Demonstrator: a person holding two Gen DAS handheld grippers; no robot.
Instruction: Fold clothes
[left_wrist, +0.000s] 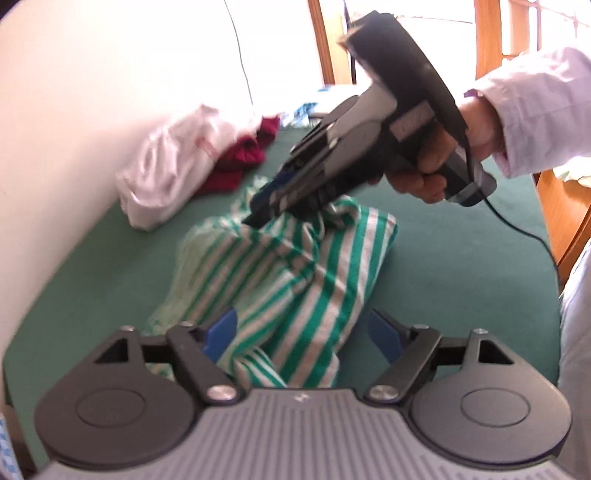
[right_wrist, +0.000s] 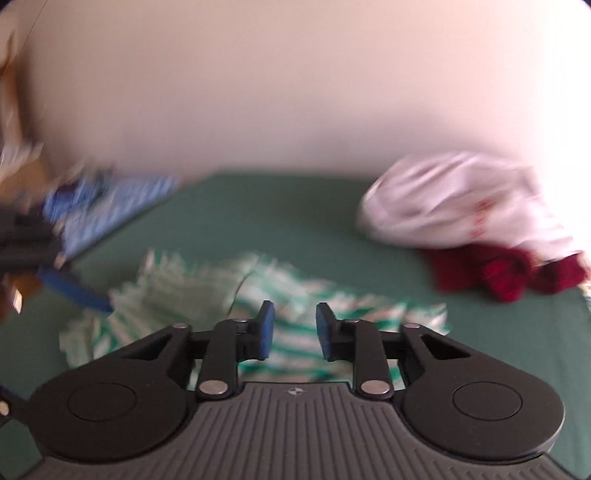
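A green-and-white striped garment (left_wrist: 295, 280) (right_wrist: 184, 291) lies crumpled on the green surface (left_wrist: 461, 277). My left gripper (left_wrist: 303, 332) is open wide at its near end; the cloth lies between the blue pads, and the right pad stands apart from it. My right gripper (left_wrist: 264, 212), held by a hand (left_wrist: 417, 181) in a white sleeve, points down onto the bunched far end. In the right wrist view, the right gripper (right_wrist: 295, 330) shows a narrow gap between its pads, with striped cloth beneath it. A blue finger of the left gripper (right_wrist: 74, 291) reaches in at the left.
A white garment (left_wrist: 173, 166) (right_wrist: 461, 199) and a dark red one (left_wrist: 240, 158) (right_wrist: 506, 273) are heaped against the pale wall. A blue patterned cloth (right_wrist: 110, 203) lies at the far edge. A black cable (left_wrist: 517, 229) trails from the right gripper. Wooden furniture (left_wrist: 561, 214) borders the surface.
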